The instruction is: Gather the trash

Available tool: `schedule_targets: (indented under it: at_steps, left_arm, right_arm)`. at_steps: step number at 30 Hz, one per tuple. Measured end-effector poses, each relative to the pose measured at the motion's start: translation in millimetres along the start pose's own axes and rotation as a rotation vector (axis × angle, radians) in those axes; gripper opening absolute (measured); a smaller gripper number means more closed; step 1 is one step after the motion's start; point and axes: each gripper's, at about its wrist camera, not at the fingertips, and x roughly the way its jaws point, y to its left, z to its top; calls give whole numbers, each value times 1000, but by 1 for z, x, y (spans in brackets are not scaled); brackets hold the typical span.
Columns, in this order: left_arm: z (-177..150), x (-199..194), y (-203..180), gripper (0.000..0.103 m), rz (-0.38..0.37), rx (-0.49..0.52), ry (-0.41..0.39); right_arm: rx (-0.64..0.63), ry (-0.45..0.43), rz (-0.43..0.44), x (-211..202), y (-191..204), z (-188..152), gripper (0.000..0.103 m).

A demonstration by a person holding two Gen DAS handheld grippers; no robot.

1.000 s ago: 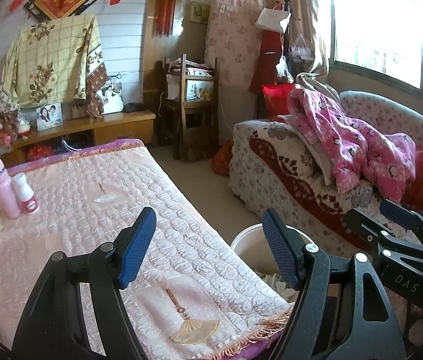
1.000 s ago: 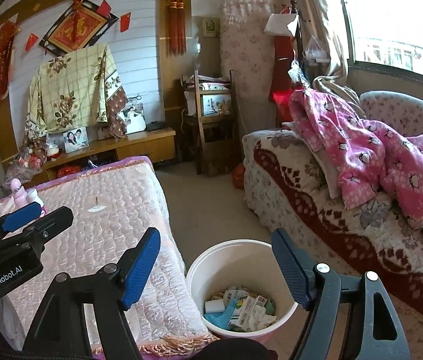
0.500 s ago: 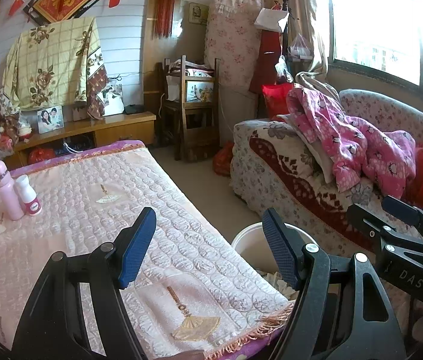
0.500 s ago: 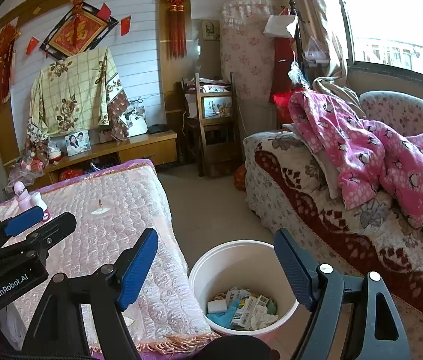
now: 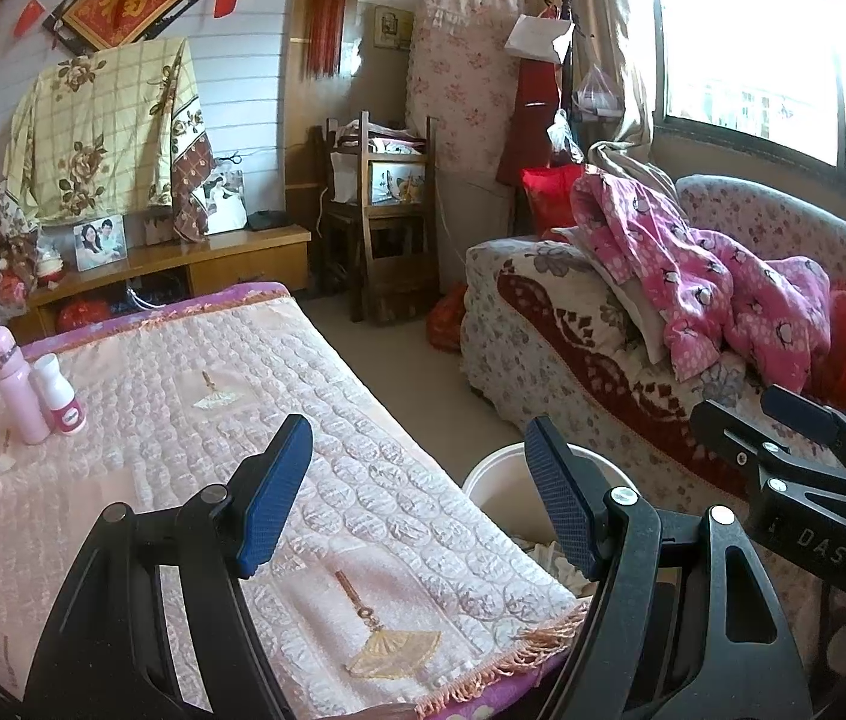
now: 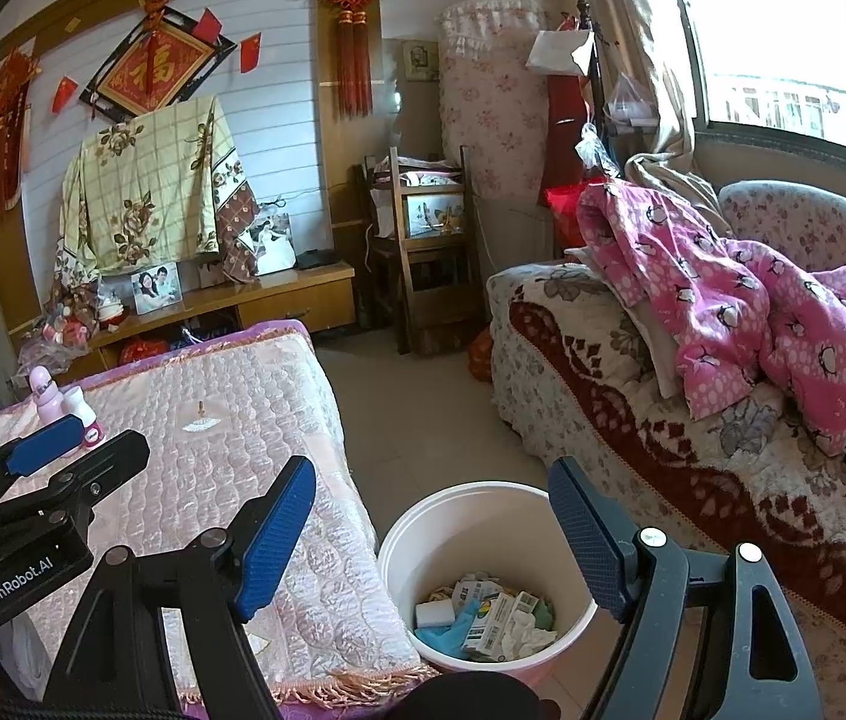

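Both grippers are hovering side by side over the near end of the table, and very little is shifting between this moment and a second ago: the two views are framed almost as they were. The one small change is in the right gripper (image 6: 430, 534), whose jaws are standing a touch wider than before, with nothing between them. The left gripper (image 5: 414, 495) is likewise standing wide and empty, its pads apart over the pink quilted cloth (image 5: 183, 420).

The white bin (image 6: 486, 576) is sitting on the floor just below and ahead of the right gripper, framed between its two fingers, tucked between the table edge and the sofa (image 6: 693, 420). Inside it, scrap is already lying in a heap: small cartons, crumpled tissue and a blue wrapper (image 6: 453, 630). From the left gripper only a slice of the bin's rim is showing, off to its right.

With both jaws empty and the bin holding rubbish, the drop-off part of the job is looking done, at least for the pieces in reach. Ahead and to the left of the left gripper, two bottles (image 5: 39, 396) are standing upright on the cloth, and beside them a small pale scrap (image 5: 3, 463) may be lying there, though it is too small to be sure. If it is litter, that is the likely next pickup.
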Motion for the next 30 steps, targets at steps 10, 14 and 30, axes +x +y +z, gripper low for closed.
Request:
schedule_targets:
  at_steps: [10,14,30]
  left_arm:
    - [-1,1,1,73,-4,5,8]
    - [-1,1,0,73,-3,4,9]
    - [-2,2,1,73,-5,6,12]
  right_arm:
    - [0,2,1,0,0,0,78]
    - [1,4,3,0,0,-2,78]
    - [1,9,3,1,0,-5,79]
